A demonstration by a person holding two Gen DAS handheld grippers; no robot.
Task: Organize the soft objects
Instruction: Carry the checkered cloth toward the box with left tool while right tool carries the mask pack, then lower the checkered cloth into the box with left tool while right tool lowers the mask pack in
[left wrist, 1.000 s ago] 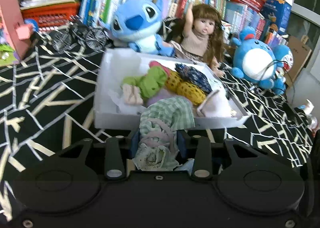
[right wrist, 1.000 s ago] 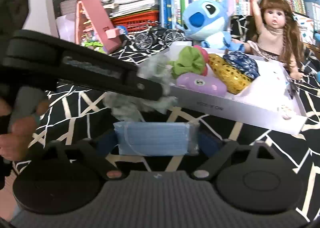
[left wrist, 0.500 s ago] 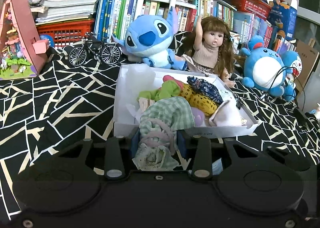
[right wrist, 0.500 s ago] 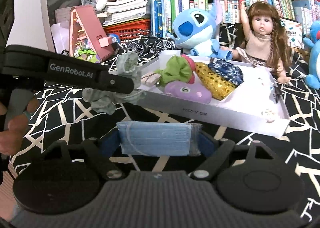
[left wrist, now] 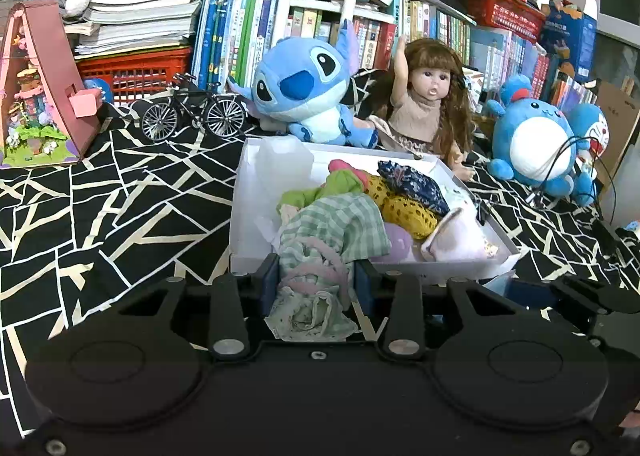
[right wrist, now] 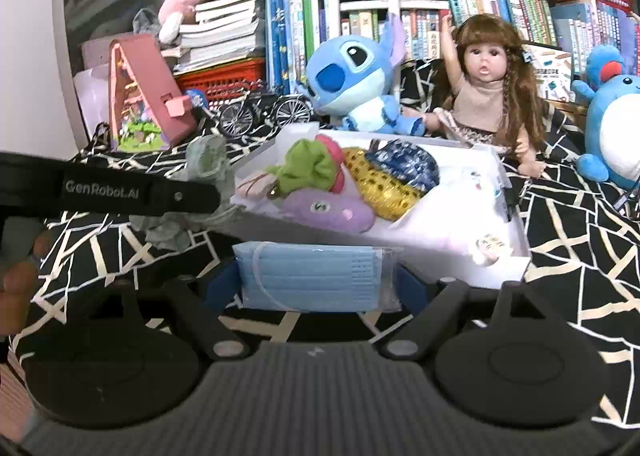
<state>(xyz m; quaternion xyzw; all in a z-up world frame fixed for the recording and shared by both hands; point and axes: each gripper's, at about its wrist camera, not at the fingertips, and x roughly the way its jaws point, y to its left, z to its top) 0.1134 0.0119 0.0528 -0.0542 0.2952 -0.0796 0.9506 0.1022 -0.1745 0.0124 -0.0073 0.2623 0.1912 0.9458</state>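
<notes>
My left gripper is shut on a green checked cloth and holds it just in front of the white box. It also shows from the side in the right wrist view, with the cloth bunched at its tip. My right gripper is shut on a pack of blue face masks, low before the box's near wall. The box holds a green scrunchie, a purple plush, a yellow dotted cloth and a dark blue cloth.
Behind the box sit a blue Stitch plush, a doll and a round blue plush. A toy bicycle, a pink toy house, a red basket and shelves of books stand at the back. Black patterned cloth covers the table.
Both grippers have pulled back and up from the box, each still holding its item. The box now looks farther and more of the table shows.
</notes>
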